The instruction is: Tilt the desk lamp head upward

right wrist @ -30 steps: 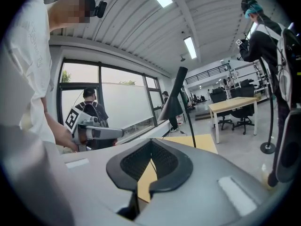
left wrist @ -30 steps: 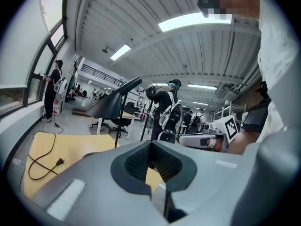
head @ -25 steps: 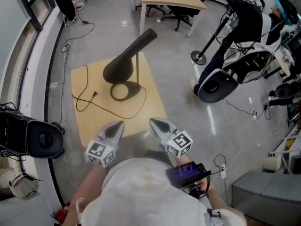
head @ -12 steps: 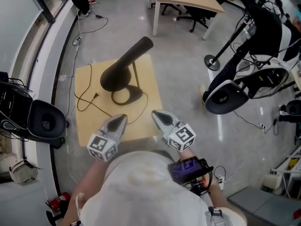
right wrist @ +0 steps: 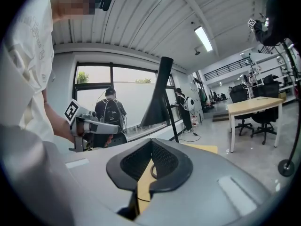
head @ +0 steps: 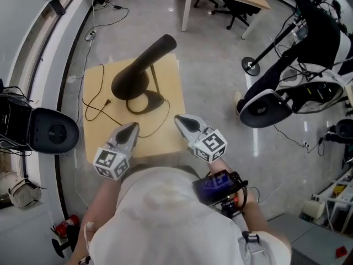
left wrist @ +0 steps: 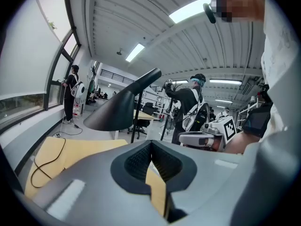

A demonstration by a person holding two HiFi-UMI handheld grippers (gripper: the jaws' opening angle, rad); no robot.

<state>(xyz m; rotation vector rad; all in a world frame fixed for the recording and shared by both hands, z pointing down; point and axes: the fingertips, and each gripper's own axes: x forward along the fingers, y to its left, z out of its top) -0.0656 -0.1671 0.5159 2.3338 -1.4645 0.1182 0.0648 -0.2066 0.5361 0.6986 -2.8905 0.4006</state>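
Your left gripper (head: pixel 134 126) has its jaws pressed fully together with nothing between them, and your right gripper (head: pixel 180 119) is likewise closed and empty. The desk lamp (head: pixel 144 65) stands just ahead of both tips, between the lines they point along, touching neither. Its ring base (head: pixel 145 102) sits nearest your left gripper, and the dark lamp head (head: pixel 126 83) slants above it, wide mouth low on your left gripper's side and narrow end raised farther away. The lamp rests on a small light-wood table (head: pixel 95 142) whose near edge lies under both grippers. A black cord (head: pixel 94 114) loops across the wood ahead of the left gripper, out to its left. The only markings to be made out are the black-and-white square patterns on the left marker cube (head: pixel 110 164) and the right marker cube (head: pixel 211 146). Behind your right gripper, a wrist device shows a purple screen (head: pixel 214 184), its contents too small to read.
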